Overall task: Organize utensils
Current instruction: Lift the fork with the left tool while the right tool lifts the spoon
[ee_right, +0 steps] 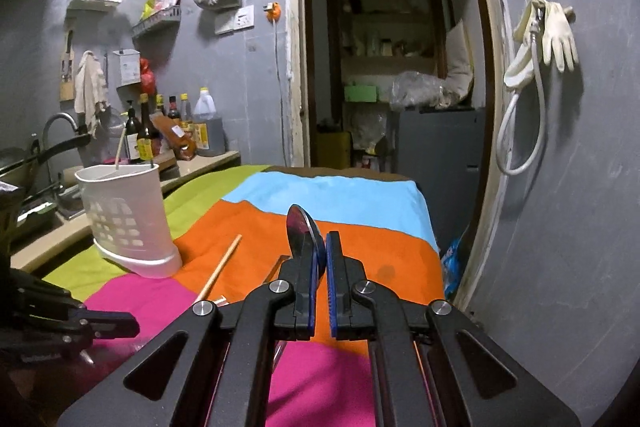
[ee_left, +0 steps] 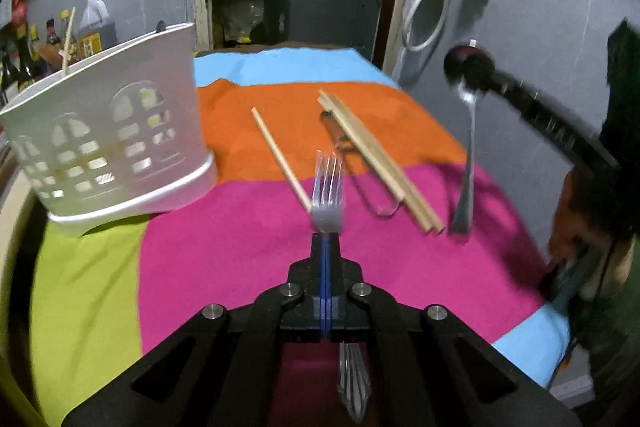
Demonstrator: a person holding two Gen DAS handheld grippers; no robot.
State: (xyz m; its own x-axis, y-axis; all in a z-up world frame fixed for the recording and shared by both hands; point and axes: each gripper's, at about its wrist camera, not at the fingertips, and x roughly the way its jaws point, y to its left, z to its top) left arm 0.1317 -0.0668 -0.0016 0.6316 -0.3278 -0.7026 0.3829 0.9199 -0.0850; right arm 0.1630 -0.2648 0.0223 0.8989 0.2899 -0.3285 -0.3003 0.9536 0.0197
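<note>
My left gripper (ee_left: 327, 239) is shut on a metal fork (ee_left: 328, 193), tines pointing forward, held above the pink part of the cloth. My right gripper (ee_right: 320, 247) is shut on a metal spoon (ee_right: 301, 227); in the left wrist view the spoon (ee_left: 468, 155) hangs bowl up, its handle end near the cloth. A white slotted utensil holder (ee_left: 116, 135) stands at the left with a chopstick in it; it also shows in the right wrist view (ee_right: 128, 223). A loose chopstick (ee_left: 280, 157), a bundle of chopsticks (ee_left: 380, 163) and a peeler (ee_left: 352, 163) lie on the cloth.
The table is covered by a striped cloth (ee_left: 240, 247) of green, pink, orange and blue. Sauce bottles (ee_right: 172, 131) and a sink tap (ee_right: 60, 125) stand on the counter at the left. A grey wall with hanging gloves (ee_right: 556, 35) is at the right, a doorway behind.
</note>
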